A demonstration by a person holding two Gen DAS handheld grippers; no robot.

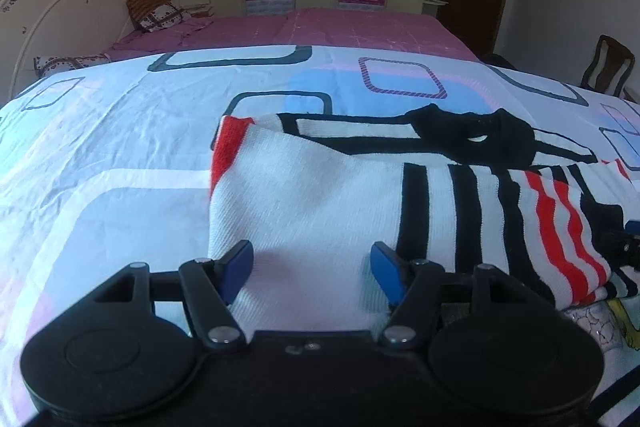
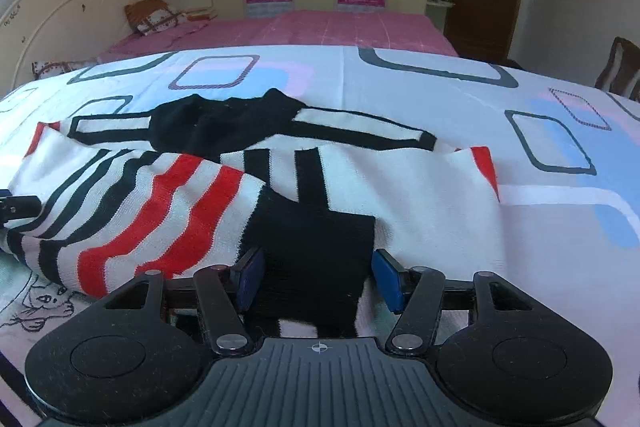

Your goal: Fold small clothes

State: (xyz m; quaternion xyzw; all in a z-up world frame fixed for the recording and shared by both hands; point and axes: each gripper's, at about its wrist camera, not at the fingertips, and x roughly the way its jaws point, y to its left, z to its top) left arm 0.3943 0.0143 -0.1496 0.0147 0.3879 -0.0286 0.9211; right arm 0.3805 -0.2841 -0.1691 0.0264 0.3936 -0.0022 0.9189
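White knit sweater with black and red stripes (image 1: 320, 203) lies partly folded on the white bedsheet with blue and pink rounded-rectangle print (image 1: 120, 131), black collar at the far edge. Left gripper (image 1: 312, 269): blue pads apart, roughly half open, straddling the plain white near edge, not pinching it. Right gripper (image 2: 318, 277): jaws about half open, black cuff of the folded-over striped sleeve (image 2: 316, 251) between pads, no clamp visible.
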